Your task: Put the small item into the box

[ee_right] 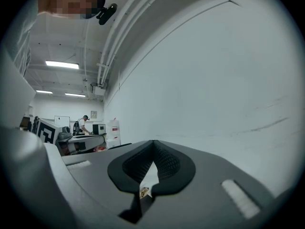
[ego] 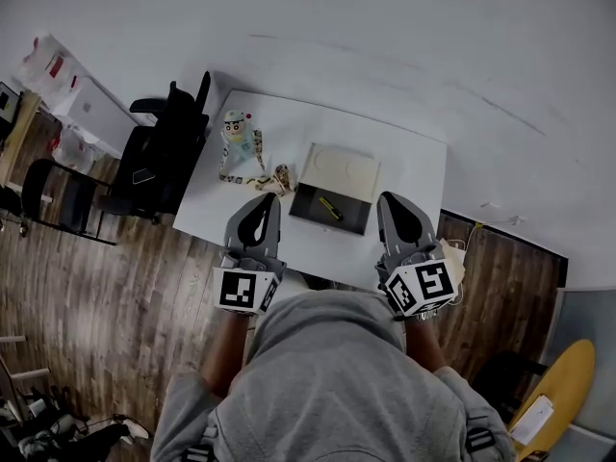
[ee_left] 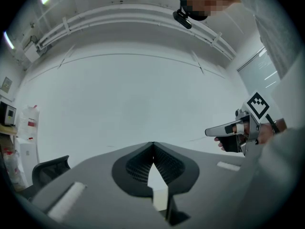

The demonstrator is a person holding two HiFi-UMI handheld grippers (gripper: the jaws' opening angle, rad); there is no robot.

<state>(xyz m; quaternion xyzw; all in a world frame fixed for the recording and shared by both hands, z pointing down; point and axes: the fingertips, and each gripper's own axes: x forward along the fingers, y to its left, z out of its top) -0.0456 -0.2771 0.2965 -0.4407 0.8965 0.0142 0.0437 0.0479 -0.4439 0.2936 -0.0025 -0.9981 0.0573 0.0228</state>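
Note:
On the white table [ego: 414,162] stands a dark box [ego: 310,206] with its pale lid [ego: 342,169] folded back. A small yellow item [ego: 330,208] lies inside it. A toy figure [ego: 238,133] and small patterned pieces [ego: 265,181] sit to the box's left. My left gripper [ego: 267,200] is shut and empty, held above the table's near edge, left of the box. My right gripper [ego: 388,200] is shut and empty to the box's right. Both point level at the white wall; the jaw tips meet in the left gripper view [ee_left: 153,144] and the right gripper view [ee_right: 153,143].
Black office chairs [ego: 159,152] stand off the table's left end on the wooden floor [ego: 125,296]. A white shelf with bags [ego: 67,89] is at the far left. A yellow round thing [ego: 563,383] sits at the bottom right. A person [ee_right: 85,124] works at a distant desk.

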